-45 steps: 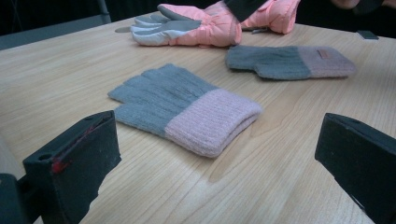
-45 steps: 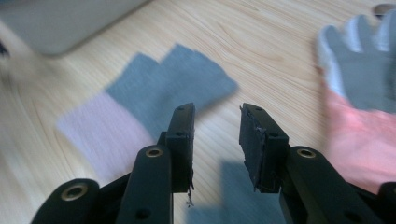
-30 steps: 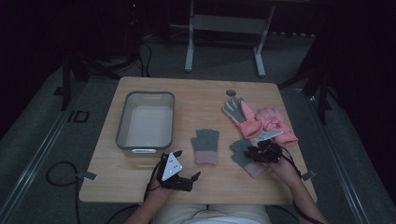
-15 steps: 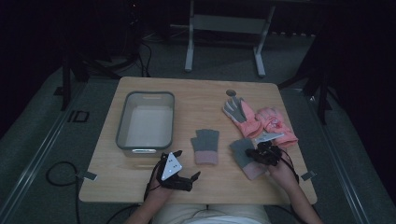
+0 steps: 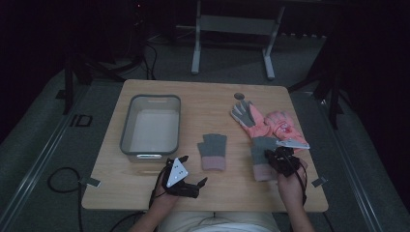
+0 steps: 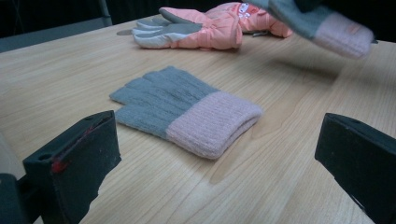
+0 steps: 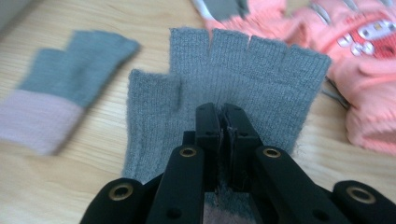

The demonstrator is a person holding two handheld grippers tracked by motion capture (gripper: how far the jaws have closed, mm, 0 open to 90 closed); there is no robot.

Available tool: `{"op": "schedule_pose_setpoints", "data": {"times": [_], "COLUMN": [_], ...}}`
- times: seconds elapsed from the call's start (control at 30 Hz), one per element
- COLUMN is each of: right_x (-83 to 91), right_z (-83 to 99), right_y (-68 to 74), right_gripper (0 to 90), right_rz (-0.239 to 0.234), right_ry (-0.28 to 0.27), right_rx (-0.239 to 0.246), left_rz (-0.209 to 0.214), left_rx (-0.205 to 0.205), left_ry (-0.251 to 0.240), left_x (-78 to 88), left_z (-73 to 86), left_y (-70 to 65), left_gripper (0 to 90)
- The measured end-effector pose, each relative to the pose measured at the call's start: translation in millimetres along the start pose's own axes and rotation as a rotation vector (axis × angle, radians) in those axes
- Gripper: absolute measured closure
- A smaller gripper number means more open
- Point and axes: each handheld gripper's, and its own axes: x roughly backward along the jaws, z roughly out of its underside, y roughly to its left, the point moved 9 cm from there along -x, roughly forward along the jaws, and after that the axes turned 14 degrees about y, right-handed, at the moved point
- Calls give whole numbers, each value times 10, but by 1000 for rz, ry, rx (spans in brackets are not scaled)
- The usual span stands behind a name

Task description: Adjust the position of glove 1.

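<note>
Your right tongs [image 7: 223,122] pinch a ribbed grey fingerless knit glove [image 7: 243,74] with a pink cuff. Left of it, its flat twin [image 6: 187,109] lies on the wooden bench [image 5: 203,101] before your released left tongs [image 6: 210,158].

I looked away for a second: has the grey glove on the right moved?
Yes. The right hand-held gripper, shut on the grey glove, has lifted it slightly off the table, nearer the pink gloves.
</note>
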Motion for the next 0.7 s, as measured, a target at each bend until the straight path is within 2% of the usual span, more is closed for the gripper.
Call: {"op": "schedule_pose_setpoints", "data": {"times": [0.03,0.07,0.13,0.4,0.47,0.53,0.63,0.7], "right_x": [-35,-109,-189,-477,-501,-500,-495,-471], "right_z": [20,74,125,286,306,301,297,286], "right_y": [-16,-64,-100,-193,-202,-197,-210,-225], "right_gripper": [858,857,857,828,821,809,788,761], "right_rz": [11,10,15,26,22,29,4,-28], "right_ry": [8,21,38,93,87,92,100,99], "right_rx": [-13,-64,-88,-125,-119,-73,-42,-50], "left_rz": [0,-1,-2,-7,-6,-6,-6,-6], "left_rx": [0,6,6,-4,-2,-4,-5,-3], "left_ry": [0,1,-2,5,5,9,10,9], "left_x": [0,-1,2,-5,-8,-9,-8,-8], "left_z": [0,0,0,1,0,3,3,3], "left_y": [0,4,4,-8,-8,-5,-5,-4], "left_gripper": [0,0,0,0,0,0,0,0]}}
